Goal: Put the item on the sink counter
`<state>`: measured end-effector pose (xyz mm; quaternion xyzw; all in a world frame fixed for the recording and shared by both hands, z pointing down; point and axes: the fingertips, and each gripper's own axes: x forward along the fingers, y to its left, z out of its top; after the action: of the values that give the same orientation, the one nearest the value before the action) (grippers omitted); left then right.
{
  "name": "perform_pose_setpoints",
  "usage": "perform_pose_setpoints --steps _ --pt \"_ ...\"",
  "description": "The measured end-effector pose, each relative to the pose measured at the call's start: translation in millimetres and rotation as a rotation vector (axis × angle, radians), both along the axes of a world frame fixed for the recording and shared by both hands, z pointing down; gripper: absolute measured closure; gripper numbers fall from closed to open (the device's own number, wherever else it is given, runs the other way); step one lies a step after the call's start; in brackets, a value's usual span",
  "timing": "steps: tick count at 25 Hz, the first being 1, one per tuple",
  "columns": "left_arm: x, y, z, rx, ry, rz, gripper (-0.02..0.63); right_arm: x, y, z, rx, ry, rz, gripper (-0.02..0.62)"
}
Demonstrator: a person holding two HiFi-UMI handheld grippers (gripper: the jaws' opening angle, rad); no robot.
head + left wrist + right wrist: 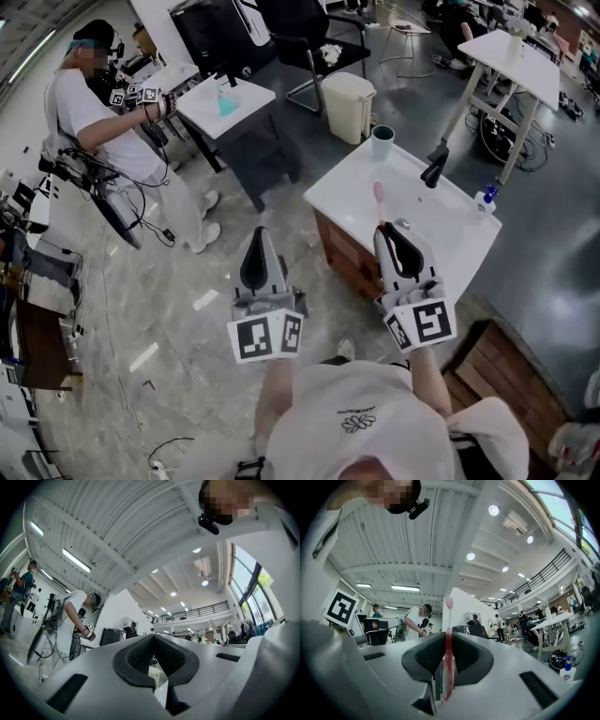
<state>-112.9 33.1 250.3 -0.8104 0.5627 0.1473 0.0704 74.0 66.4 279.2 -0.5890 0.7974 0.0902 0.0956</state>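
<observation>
Right hand-held gripper [386,232] clamps the pink toothbrush [379,199] by its handle, bristles pointing far over the white sink surface [455,230], ready to set down, while the left hand-held gripper [259,236] idles pinched together, empty.

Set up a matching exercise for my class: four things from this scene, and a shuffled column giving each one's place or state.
1. pink toothbrush
2. teal cup
3. trash bin
4. left hand-held gripper

A. on the floor beyond the sink counter
B. shut, nothing between its jaws
C. on a corner of the sink counter
D. clamped in the right hand-held gripper

Pairs: 1-D, 2-C, 3-A, 4-B
</observation>
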Motion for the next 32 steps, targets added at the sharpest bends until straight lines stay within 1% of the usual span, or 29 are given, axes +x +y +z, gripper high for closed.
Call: perform_pose_setpoints --steps 4,7,12,17,24,32 --pt "-7 -35 -2 -0.014 -0.002 0.005 0.591 -7 -37 -4 -0.027 0.031 0.011 0.555" --pt "-11 -57 6 -0.042 -0.014 -0.006 0.591 -9 -63 1 -0.06 0.048 0.006 0.555" --pt "-16 -87 25 -0.096 0.002 -0.034 0.591 -13 -95 17 -0.118 0.069 -0.03 0.555" --pt "-22 -108 28 -0.093 0.013 -0.077 0.591 -21 -123 26 -0.144 0.086 -0.082 0.555" --pt "-17 -131 24 -0.074 0.012 -0.106 0.591 -23 -148 36 -0.176 0.083 -0.132 0.555" --pt "-9 -147 33 -0.104 0.006 -0.116 0.591 -18 -178 55 -0.253 0.065 -0.147 0.555"
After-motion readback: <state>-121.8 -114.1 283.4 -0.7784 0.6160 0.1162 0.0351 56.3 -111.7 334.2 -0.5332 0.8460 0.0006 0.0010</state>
